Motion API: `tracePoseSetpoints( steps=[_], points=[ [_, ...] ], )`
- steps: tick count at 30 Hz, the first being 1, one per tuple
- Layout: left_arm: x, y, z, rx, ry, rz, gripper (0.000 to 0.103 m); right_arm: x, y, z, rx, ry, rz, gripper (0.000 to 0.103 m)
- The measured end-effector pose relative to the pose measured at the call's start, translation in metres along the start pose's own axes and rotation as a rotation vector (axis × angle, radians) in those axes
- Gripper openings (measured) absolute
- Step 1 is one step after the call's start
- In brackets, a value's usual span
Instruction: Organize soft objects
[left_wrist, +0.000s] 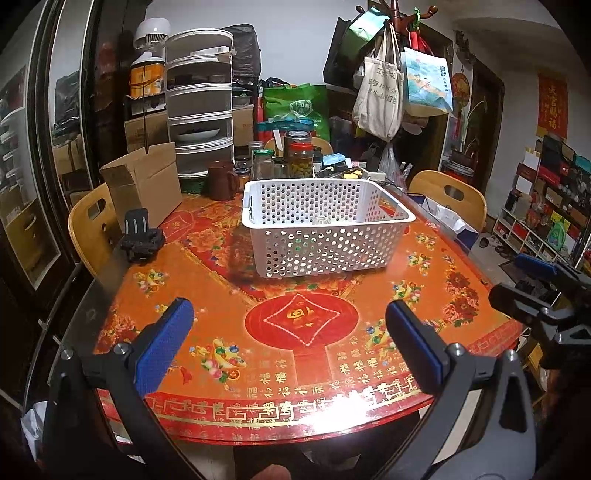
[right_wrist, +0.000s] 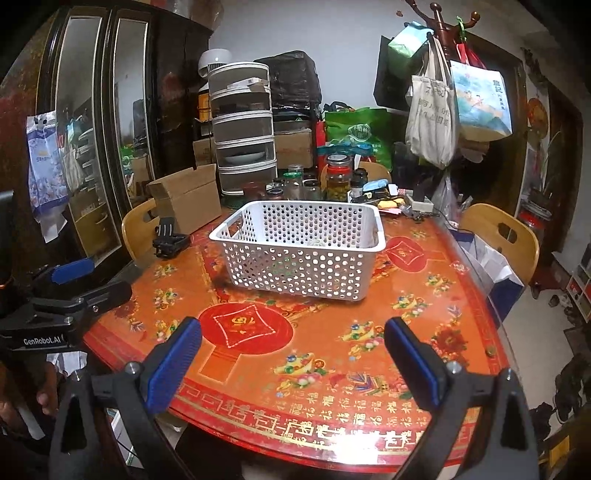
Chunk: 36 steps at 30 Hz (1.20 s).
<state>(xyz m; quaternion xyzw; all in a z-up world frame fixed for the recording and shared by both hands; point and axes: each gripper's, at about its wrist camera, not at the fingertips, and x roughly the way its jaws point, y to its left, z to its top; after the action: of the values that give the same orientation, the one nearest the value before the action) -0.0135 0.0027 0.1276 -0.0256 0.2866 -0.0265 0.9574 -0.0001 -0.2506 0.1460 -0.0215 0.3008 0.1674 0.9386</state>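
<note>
Basket: the white basket (left_wrist: 328, 225) stood mid-counter (left_wrist: 229, 332), something small and pale showing dimly through its holes.
Soft things: none lay loose on the counter; whether they were already inside could not be told.
Left tongs (left_wrist: 291, 343): wide open, empty.
Right tongs (right_wrist: 293, 354): wide open, empty.
Progress: probably near its end.

Basket (left_wrist: 325, 236): white plastic, perforated walls, upright, open-topped, centre of frame, on the red patterned tabletop.
Contents: a pale rounded item (left_wrist: 322, 220) low at the far wall; greenish shape behind front holes, unclear.
</note>
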Motion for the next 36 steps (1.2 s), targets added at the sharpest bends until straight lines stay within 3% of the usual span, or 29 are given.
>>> tracePoseSetpoints(
  steps=[36],
  points=[
    [0.008,-0.002,-0.01,0.003,0.015,-0.025,0.103,0.002,0.001,-0.003,0.003,0.013,0.008,0.099]
  ],
)
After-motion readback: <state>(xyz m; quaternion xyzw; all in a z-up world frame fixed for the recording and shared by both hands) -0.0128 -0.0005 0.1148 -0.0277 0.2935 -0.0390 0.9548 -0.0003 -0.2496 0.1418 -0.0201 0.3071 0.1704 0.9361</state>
